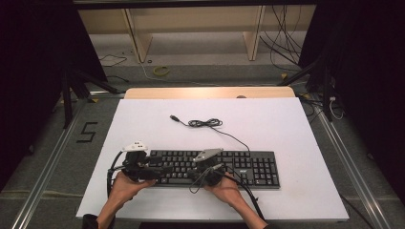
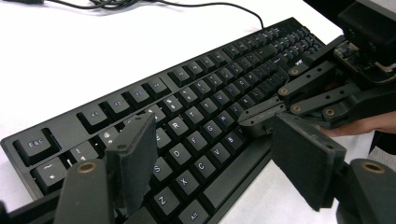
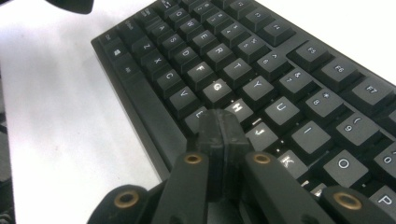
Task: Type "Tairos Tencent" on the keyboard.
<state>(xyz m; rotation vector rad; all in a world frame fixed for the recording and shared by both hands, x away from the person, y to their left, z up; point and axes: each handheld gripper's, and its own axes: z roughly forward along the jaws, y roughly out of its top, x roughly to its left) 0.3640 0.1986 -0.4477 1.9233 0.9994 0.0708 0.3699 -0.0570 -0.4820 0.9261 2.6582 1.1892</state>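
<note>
A black keyboard lies across the near middle of the white table top. My left gripper hovers over its left end. In the left gripper view my left gripper stands open, pads wide apart above the letter keys, nothing between them. My right gripper reaches in from the right, shut, its tip down at the keys around the middle of the bottom letter rows. In the right gripper view my right gripper has its pads pressed together, just below the H key.
The keyboard's cable runs back from it in a loose coil, ending in a USB plug on the table. White surface lies free behind and to the right of the keyboard. A wooden edge borders the far side.
</note>
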